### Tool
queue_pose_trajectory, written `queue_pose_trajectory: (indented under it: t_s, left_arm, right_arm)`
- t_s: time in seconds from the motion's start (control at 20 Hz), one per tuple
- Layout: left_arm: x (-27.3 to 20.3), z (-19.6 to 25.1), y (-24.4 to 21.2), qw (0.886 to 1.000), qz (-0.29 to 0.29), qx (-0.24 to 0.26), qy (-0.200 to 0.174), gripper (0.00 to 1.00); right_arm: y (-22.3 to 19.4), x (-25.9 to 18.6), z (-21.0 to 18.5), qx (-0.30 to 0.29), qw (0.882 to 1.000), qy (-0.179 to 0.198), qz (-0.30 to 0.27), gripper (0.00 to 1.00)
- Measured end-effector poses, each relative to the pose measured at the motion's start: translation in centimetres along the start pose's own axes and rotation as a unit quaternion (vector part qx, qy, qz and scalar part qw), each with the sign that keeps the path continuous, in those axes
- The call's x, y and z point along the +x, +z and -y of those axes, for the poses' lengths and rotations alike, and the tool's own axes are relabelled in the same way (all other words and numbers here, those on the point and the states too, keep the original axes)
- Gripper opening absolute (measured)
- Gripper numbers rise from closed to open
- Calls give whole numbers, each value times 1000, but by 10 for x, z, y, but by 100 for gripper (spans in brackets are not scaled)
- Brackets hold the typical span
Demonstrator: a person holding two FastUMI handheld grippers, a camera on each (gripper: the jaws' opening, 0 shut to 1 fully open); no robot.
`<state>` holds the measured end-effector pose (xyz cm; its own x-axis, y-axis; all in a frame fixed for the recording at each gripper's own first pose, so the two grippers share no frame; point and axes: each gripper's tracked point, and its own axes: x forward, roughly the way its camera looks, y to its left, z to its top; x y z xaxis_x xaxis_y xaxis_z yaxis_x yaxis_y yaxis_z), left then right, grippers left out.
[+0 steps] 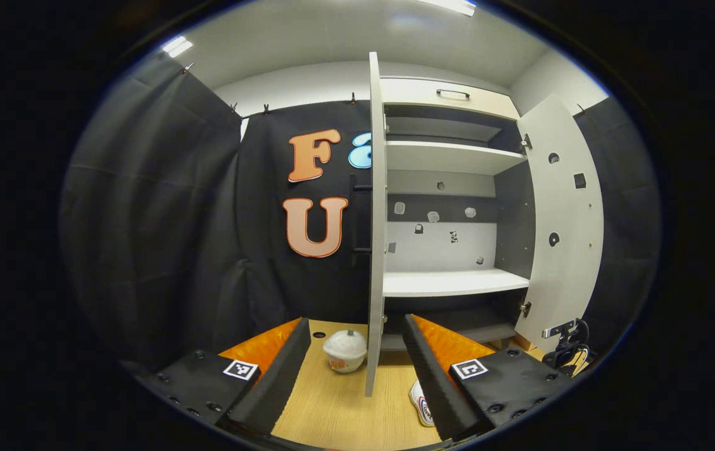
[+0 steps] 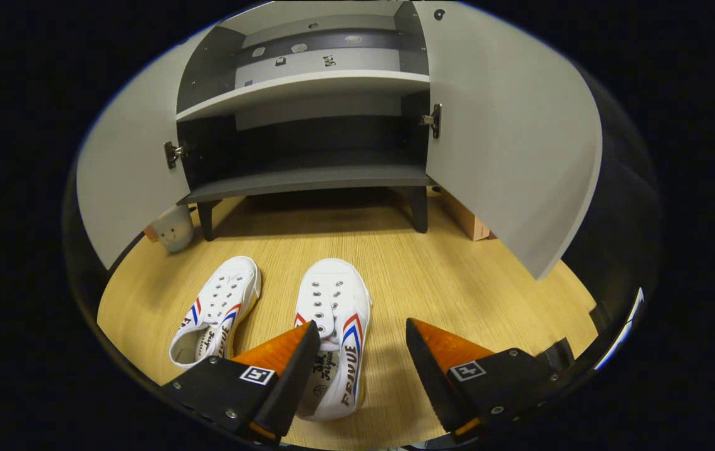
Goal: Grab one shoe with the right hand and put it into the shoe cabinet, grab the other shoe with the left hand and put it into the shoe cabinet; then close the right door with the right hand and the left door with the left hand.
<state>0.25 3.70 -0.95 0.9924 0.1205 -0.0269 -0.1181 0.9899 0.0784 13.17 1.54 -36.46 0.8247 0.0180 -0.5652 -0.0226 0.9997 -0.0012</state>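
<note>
My right gripper (image 2: 362, 347) hangs wide open over the nearer shoe (image 2: 332, 319) on the floor (image 2: 470, 275); left gripper (image 1: 352, 351) waits open too. Next, I'd straddle it, then squeeze.

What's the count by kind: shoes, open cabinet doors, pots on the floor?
Shoes: 2, left shoe and right shoe, both on the floor
Open cabinet doors: 2, left door and right door
Pots: 1, white pot
Total: 5
</note>
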Motion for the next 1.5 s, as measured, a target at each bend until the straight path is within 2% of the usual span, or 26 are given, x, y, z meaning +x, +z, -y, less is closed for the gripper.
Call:
queue_pose_trajectory:
  t_s: [0.1,0.3,0.4,0.45,0.6,0.65,0.75,0.85,1.15,1.4,1.45,1.5]
  left_arm:
    - [-2,-3,-3,1000,-3,-1,4,96]
    - [-4,-11,-9,1000,-10,3,15,96]
    - [-5,-16,-12,1000,-14,5,22,96]
    - [-5,-18,-13,1000,-15,2,24,99]
    - [-6,-19,-17,999,-20,-5,27,96]
    - [-7,-18,-19,999,-21,-4,26,96]
    - [-7,-17,-20,999,-23,-1,24,96]
    - [-7,-14,-20,1000,-22,-2,19,96]
    - [-7,-5,-16,1000,-10,-5,-2,96]
    - [-1,3,-19,1000,-8,-12,-24,96]
    - [0,3,-19,1000,-7,-14,-27,99]
    - [2,4,-18,999,-6,-16,-29,96]
  right_arm:
    - [-11,12,5,11,1000,-4,-23,80]
    - [-23,28,0,35,998,15,-51,65]
    - [-25,31,-6,46,997,28,-61,54]
    - [-25,32,-8,45,997,28,-63,45]
    - [-25,33,-6,47,997,17,-63,31]
    - [-24,33,-4,50,997,12,-65,20]
    - [-16,27,-1,58,996,5,-65,6]
    - [-8,18,3,58,996,-2,-67,1]
    - [45,-20,-13,52,998,2,-36,1]
    - [129,-81,-28,49,998,35,4,1]
    - [148,-92,-31,49,998,42,14,1]
    - [159,-97,-29,47,998,46,22,1]
